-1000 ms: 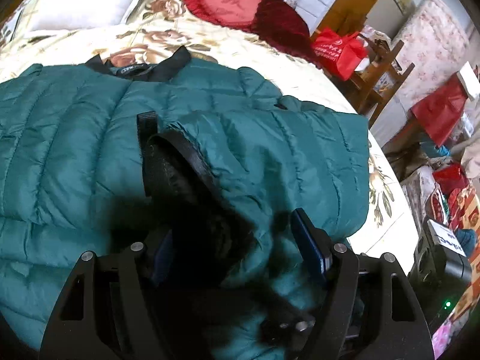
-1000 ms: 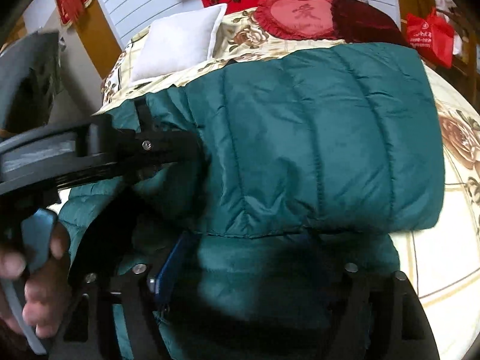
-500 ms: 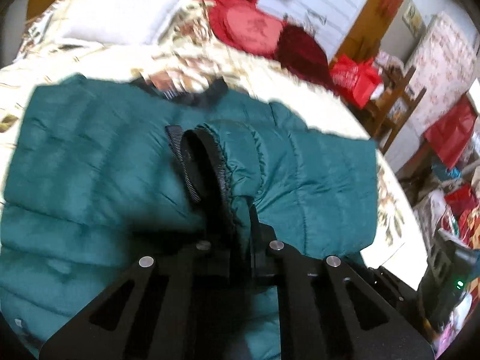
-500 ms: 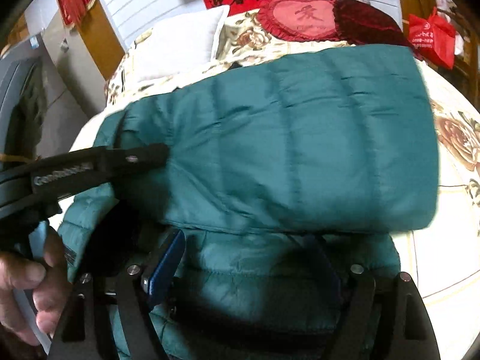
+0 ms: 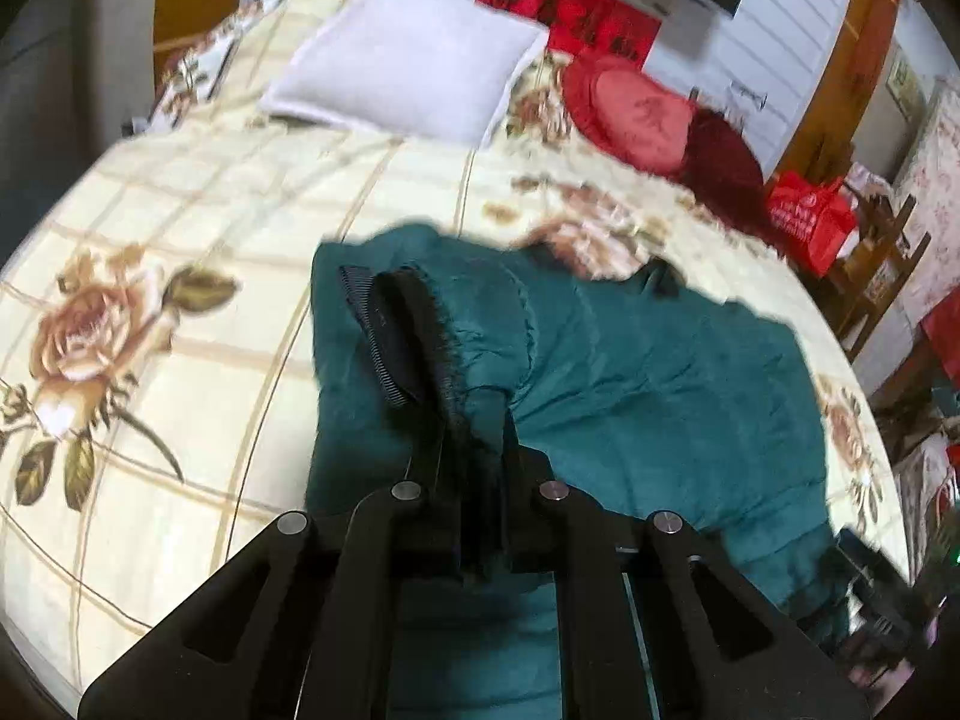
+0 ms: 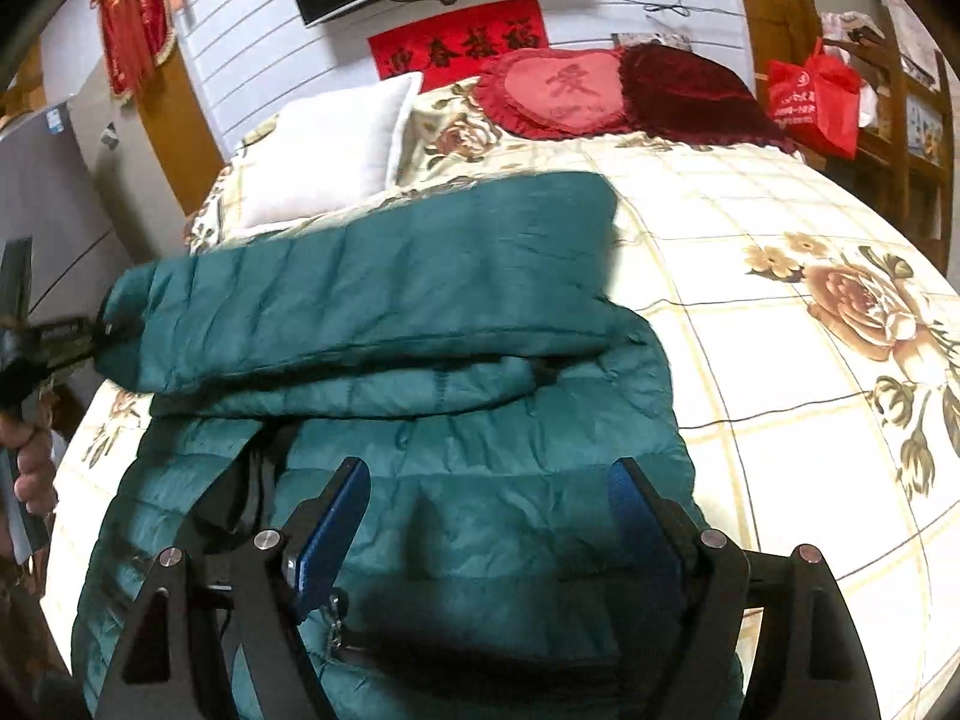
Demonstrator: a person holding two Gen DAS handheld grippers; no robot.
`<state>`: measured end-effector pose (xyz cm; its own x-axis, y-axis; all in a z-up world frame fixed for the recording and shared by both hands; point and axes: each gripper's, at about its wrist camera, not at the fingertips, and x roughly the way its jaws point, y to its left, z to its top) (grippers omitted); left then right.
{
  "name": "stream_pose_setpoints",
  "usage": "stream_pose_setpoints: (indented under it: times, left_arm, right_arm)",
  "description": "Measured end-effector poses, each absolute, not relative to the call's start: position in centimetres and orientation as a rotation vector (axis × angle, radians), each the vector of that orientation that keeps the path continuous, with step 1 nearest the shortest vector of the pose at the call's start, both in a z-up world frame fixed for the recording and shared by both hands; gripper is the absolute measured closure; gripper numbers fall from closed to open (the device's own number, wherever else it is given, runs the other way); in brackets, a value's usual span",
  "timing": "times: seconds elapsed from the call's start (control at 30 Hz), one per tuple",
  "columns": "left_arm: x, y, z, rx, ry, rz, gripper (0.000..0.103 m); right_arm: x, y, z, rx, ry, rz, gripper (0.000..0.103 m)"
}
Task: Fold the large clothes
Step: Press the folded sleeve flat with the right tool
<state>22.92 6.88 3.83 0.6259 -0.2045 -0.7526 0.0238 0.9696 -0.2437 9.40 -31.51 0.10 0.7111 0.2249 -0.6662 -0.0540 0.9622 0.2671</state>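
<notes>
A bedroom: a bed with a rose-print sheet point(image 5: 180, 420), a white pillow point(image 5: 408, 78) and red cushions beyond. A second ago the left gripper point(image 5: 474, 420) stood open around the sleeve cuff point(image 5: 432, 330) of the teal down jacket point(image 6: 480, 480); now its jaws are clamped on it, dragging the sleeve point(image 6: 360, 288) sideways across the jacket body. The right gripper point(image 6: 486, 516) hovers wide, empty, over the hem. The sleeve fold seems underway.

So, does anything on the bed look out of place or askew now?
Only the jacket itself. One sleeve lies slanted across the body, its cuff pinched in the left gripper and held off the bed. No damage or spill is visible.
</notes>
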Motion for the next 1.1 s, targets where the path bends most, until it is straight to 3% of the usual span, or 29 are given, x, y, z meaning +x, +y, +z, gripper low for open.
stream_pose_setpoints:
  times: [0.07, 0.13, 0.2, 0.43, 0.5, 0.53, 0.57, 0.7, 0.87, 1.1]
  left_arm:
    - [23.0, 7.2, 2.4, -0.238, 0.91, -0.131, 0.085]
    - [22.8, 7.7, 1.4, -0.25, 0.927, -0.107, 0.062]
    - [22.0, 8.5, 1.2, -0.259, 0.907, -0.08, 0.052]
    - [19.4, 10.1, 6.1, -0.281, 0.656, 0.057, 0.052]
    - [19.9, 8.1, 7.1, -0.245, 0.635, 0.03, 0.052]
    - [20.3, 6.8, 7.3, -0.214, 0.632, 0.023, 0.052]
    - [20.6, 5.6, 7.3, -0.191, 0.633, 0.014, 0.052]
    - [23.8, 2.1, 4.2, -0.109, 0.716, 0.033, 0.052]
    - [25.1, 2.1, -0.4, -0.094, 0.776, 0.078, 0.051]
    - [24.5, 2.1, -1.8, -0.089, 0.778, 0.082, 0.05]
  right_arm:
    - [9.5, -31.8, 0.6, 0.256, 0.738, 0.145, 0.023]
    - [9.4, -32.0, 0.9, 0.27, 0.711, 0.129, 0.023]
    - [9.8, -32.5, 1.2, 0.272, 0.695, 0.101, 0.023]
    - [11.3, -34.6, 4.2, 0.268, 0.529, -0.043, 0.024]
    - [12.9, -34.4, 4.8, 0.275, 0.515, 0.012, 0.039]
    - [14.3, -33.8, 5.1, 0.265, 0.531, 0.062, 0.052]
    - [15.1, -33.2, 5.3, 0.242, 0.53, 0.077, 0.056]
    - [18.1, -31.0, 4.7, 0.159, 0.571, 0.131, 0.059]
    - [20.9, -30.4, 0.2, 0.104, 0.736, 0.172, 0.059]
    - [21.5, -31.9, -2.0, 0.158, 0.824, 0.216, 0.055]
